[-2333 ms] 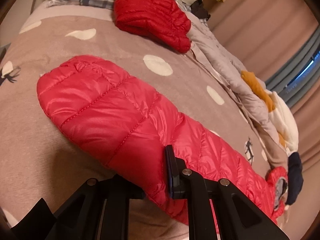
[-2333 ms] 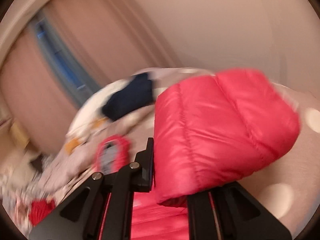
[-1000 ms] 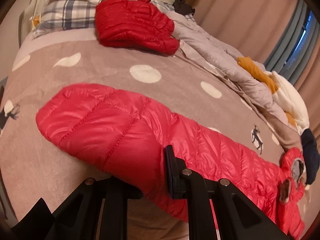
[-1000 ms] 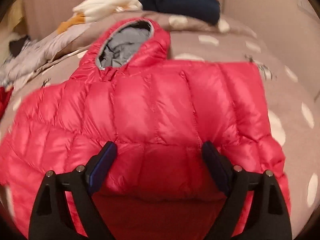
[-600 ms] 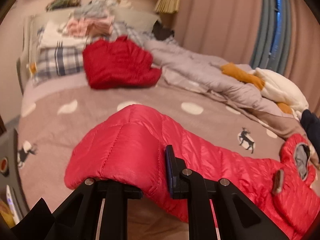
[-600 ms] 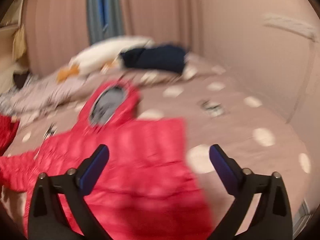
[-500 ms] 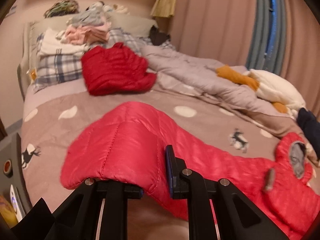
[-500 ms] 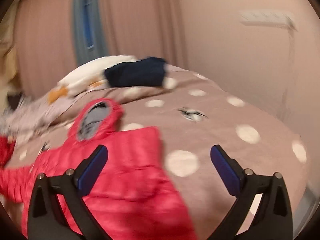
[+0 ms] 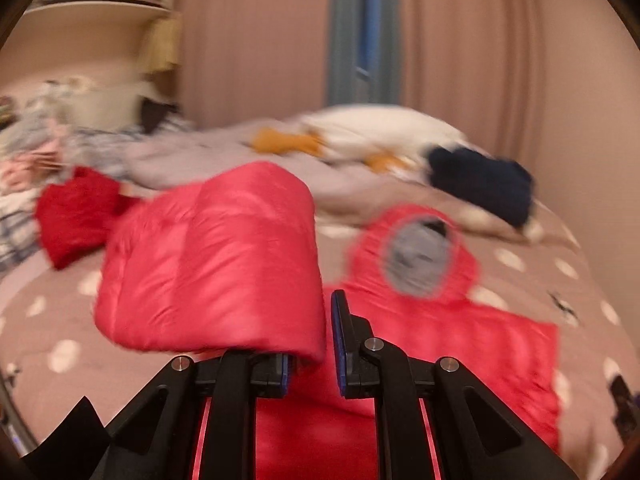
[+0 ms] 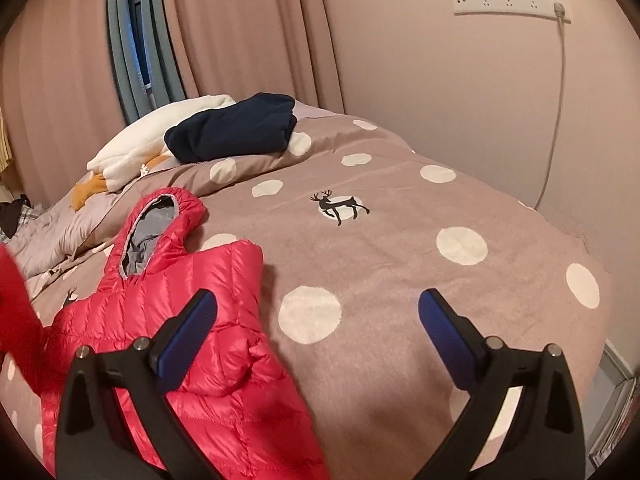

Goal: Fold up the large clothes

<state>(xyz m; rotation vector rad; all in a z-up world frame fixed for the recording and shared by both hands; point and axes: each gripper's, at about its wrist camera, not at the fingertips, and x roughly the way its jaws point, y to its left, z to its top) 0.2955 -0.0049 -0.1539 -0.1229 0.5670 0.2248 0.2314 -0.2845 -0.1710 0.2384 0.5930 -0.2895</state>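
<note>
Left tool [image 9: 308, 340] clamped the red jacket's [image 9: 460, 344] sleeve [image 9: 208, 264], raised mid-frame to fold inward; right tool [image 10: 316, 336] gaped empty.

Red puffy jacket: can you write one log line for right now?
step: folding sleeve | left gripper: shut on red jacket sleeve | right gripper: open, empty | bed

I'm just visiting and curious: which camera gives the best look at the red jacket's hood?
The right wrist view: the hood lies sharp there, flat on the spotted bedspread, its grey lining clear. The left wrist view faces its opening more squarely, but motion blur smears it, beside the lifted sleeve.
</note>
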